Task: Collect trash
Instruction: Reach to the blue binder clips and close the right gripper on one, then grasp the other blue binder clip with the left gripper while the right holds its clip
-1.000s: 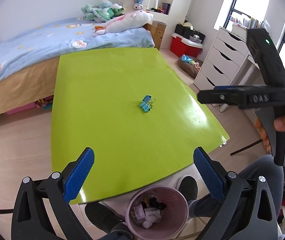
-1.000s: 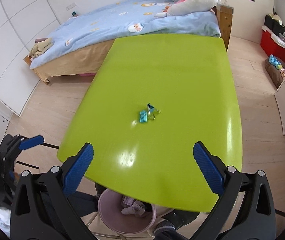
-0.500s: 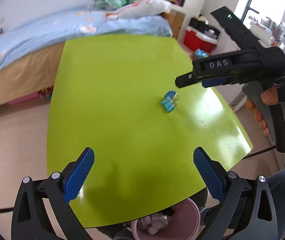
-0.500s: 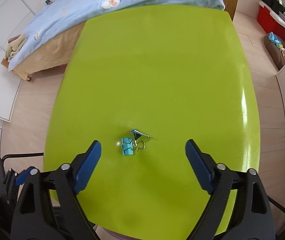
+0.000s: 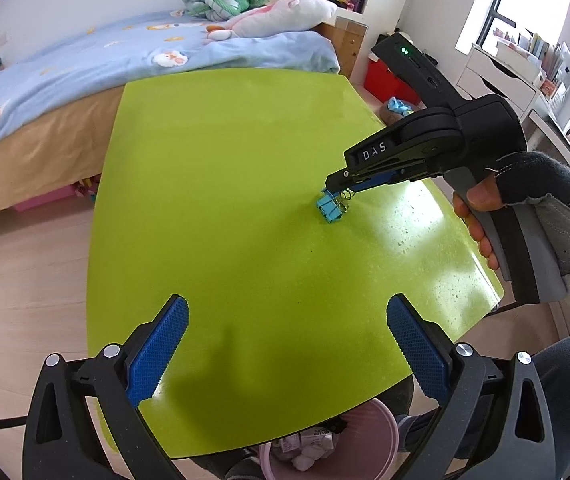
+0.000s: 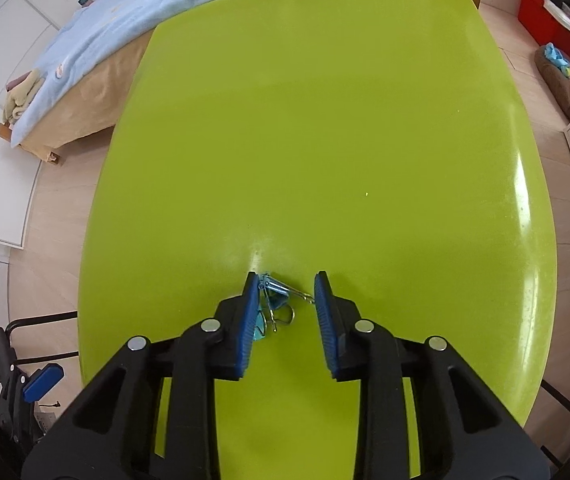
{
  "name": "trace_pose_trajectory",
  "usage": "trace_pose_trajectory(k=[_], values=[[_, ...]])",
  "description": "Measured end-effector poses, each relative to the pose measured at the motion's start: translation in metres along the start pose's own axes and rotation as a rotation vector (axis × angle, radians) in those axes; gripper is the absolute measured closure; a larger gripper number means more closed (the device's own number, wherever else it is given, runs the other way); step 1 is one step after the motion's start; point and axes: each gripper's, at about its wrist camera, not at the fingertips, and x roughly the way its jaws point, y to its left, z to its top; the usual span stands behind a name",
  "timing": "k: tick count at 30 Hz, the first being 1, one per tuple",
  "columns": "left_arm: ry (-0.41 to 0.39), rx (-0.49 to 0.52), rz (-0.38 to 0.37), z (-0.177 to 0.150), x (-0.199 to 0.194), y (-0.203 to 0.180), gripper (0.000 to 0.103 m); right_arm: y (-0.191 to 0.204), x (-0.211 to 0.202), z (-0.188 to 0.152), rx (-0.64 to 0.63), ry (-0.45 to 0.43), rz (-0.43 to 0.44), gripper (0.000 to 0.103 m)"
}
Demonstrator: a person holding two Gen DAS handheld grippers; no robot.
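Note:
A small cluster of blue binder clips with wire handles lies on the green table, right of its middle. My right gripper points down onto it. In the right wrist view the clips span the gap between the closing jaws of the right gripper, body against the left pad and a wire handle against the right pad. My left gripper hangs open over the table's near part, nothing between its fingers. A pink bin with paper scraps stands under the near edge.
A bed with a blue cover and soft toys runs along the table's far side. White drawers and a red box stand at the right. A person's knees sit by the near right corner. Wooden floor surrounds the table.
My right gripper came down over the clips and its jaws narrowed from wide open to touching them. The left gripper shifted slightly forward over the table.

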Motion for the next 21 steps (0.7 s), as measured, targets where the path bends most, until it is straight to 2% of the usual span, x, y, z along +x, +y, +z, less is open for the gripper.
trace_pose_trajectory(k=[1, 4, 15, 21], values=[[0.001, 0.000, 0.002, 0.000, 0.001, 0.000, 0.008, 0.000, -0.001, 0.001, 0.000, -0.007, 0.005, 0.089], [0.003, 0.001, 0.004, 0.001, 0.002, 0.000, 0.008, 0.002, -0.005, 0.001, -0.009, -0.016, 0.004, 0.092], [0.013, 0.013, -0.015, 0.010, 0.008, -0.008, 0.008, -0.010, -0.038, -0.009, 0.003, -0.082, 0.031, 0.092], [0.019, 0.042, -0.021, 0.032, 0.019, -0.024, 0.008, -0.022, -0.057, -0.021, 0.010, -0.106, 0.040, 0.092]])
